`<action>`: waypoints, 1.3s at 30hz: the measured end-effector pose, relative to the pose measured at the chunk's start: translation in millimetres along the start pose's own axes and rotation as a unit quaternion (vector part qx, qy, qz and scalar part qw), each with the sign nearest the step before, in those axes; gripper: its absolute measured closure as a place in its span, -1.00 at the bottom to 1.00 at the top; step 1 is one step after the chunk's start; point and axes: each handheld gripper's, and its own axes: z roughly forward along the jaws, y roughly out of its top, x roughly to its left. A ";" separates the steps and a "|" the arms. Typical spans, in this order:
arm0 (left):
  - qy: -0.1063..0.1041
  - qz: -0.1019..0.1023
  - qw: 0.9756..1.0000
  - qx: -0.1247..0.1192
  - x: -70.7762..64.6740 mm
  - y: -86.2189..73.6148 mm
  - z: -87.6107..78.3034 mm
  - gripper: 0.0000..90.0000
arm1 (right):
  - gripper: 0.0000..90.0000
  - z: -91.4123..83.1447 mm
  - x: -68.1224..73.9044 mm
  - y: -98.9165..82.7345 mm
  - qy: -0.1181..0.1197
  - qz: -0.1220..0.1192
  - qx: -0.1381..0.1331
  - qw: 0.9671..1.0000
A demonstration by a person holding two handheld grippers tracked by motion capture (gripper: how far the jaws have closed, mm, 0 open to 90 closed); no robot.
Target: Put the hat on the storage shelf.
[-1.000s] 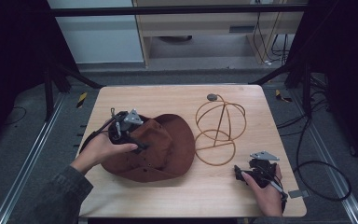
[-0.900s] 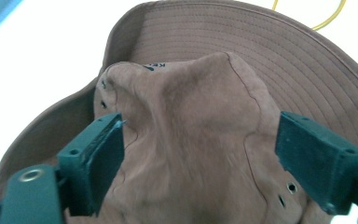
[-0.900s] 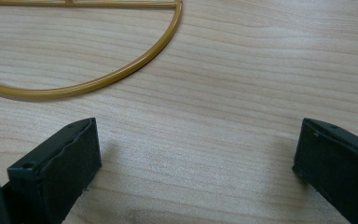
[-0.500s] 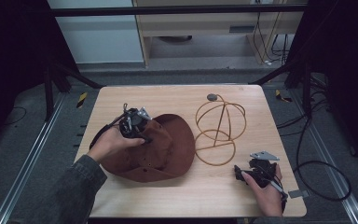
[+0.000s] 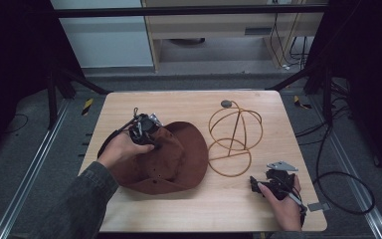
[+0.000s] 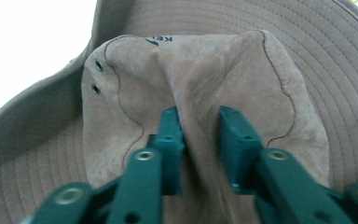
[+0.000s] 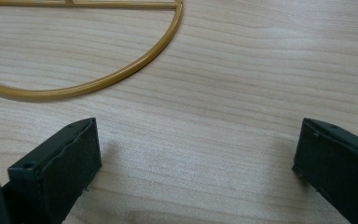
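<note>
Since 1.0 s ago, left gripper [image 6: 196, 133] shifted onto hat [image 5: 171, 159] crown, centre-left, pinching a suede fold. Soft, light, floppy; crown best. Right gripper [image 7: 193, 154] spread wide, idle.

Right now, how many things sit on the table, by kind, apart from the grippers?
Brown hat: 1
Gold wire hat stand: 1
Small grey disc at the table's far edge: 1
Total: 3
</note>
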 end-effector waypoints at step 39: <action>0.041 0.042 0.992 -0.113 -23.2 -24.5 -107.1 0.98 | -0.99 -0.4 0.0 0.0 0.001 0.000 0.001 1.000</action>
